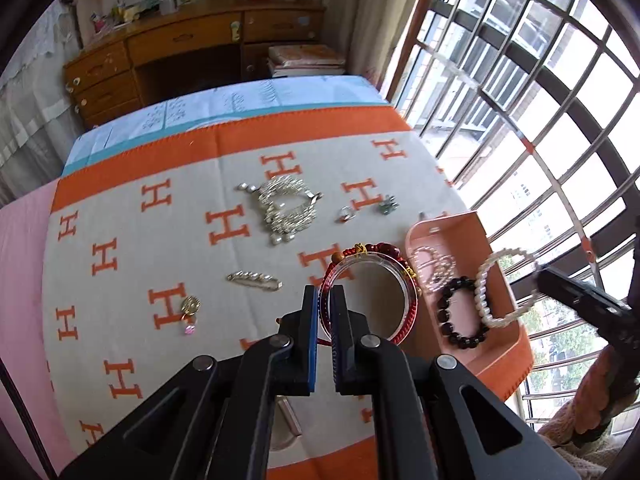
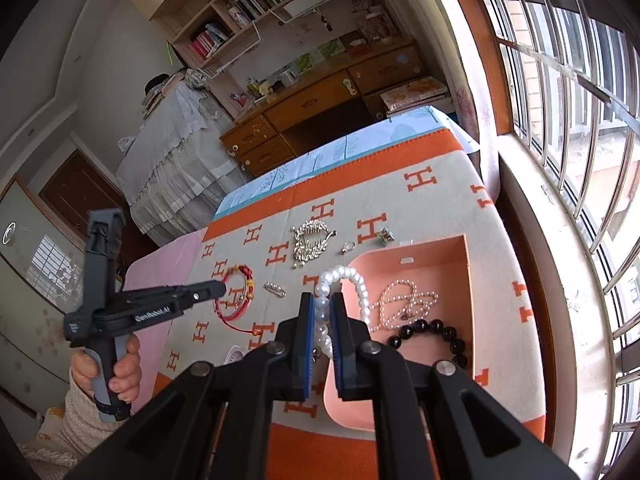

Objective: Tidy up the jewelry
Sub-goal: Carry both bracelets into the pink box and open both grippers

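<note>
My left gripper is shut on a red cord bracelet with a clear bangle, held above the cloth left of the pink tray. It also shows in the right wrist view. My right gripper is shut on a white pearl bracelet, held over the pink tray. The pearl bracelet also shows in the left wrist view. In the tray lie a dark bead bracelet and a thin pearl necklace.
On the orange H-pattern cloth lie a silver hair comb, a silver clip, a gold charm, a ring and a green piece. A barred window is on the right.
</note>
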